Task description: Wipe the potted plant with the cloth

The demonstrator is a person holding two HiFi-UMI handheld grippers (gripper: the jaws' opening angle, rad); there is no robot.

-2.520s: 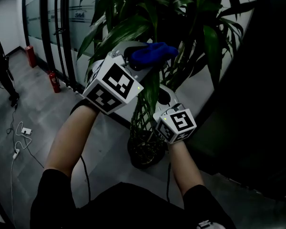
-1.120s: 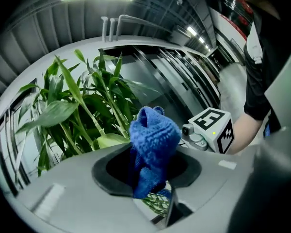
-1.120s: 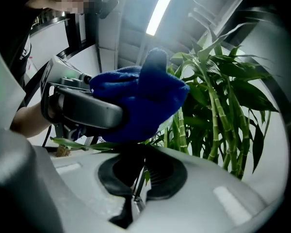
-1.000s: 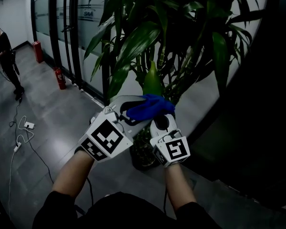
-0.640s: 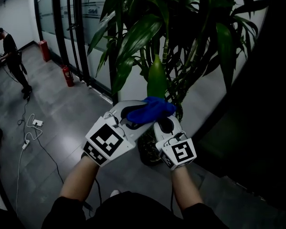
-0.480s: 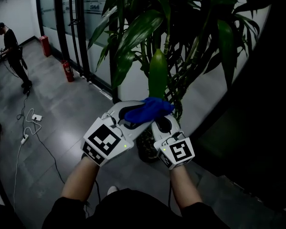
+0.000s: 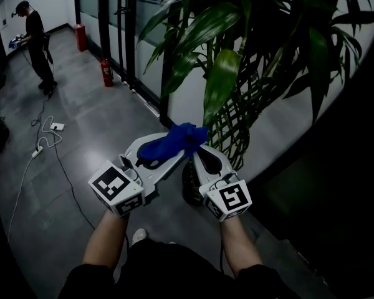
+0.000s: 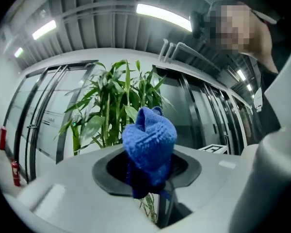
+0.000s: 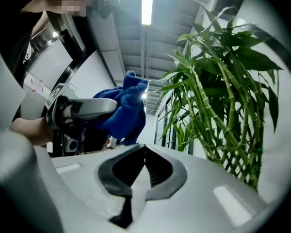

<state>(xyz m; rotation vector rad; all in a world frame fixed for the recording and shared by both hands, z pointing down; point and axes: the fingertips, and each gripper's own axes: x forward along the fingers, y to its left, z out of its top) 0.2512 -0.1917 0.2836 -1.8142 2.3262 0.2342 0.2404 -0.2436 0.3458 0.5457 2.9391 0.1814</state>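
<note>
Two grippers are held side by side before the potted plant point(image 7: 249, 48). The left gripper point(image 7: 165, 151) pinches the bunched blue cloth point(image 7: 176, 140) between its jaws, the cloth's top close to the tip of a broad drooping leaf point(image 7: 219, 83). The right gripper point(image 7: 202, 157), just beside it, has its jaws pressed together on nothing, near the plant's lower stems point(image 7: 234, 136).

A person point(image 7: 34, 42) stands past a fire extinguisher point(image 7: 106, 72) and, seemingly, cables point(image 7: 50, 127).
</note>
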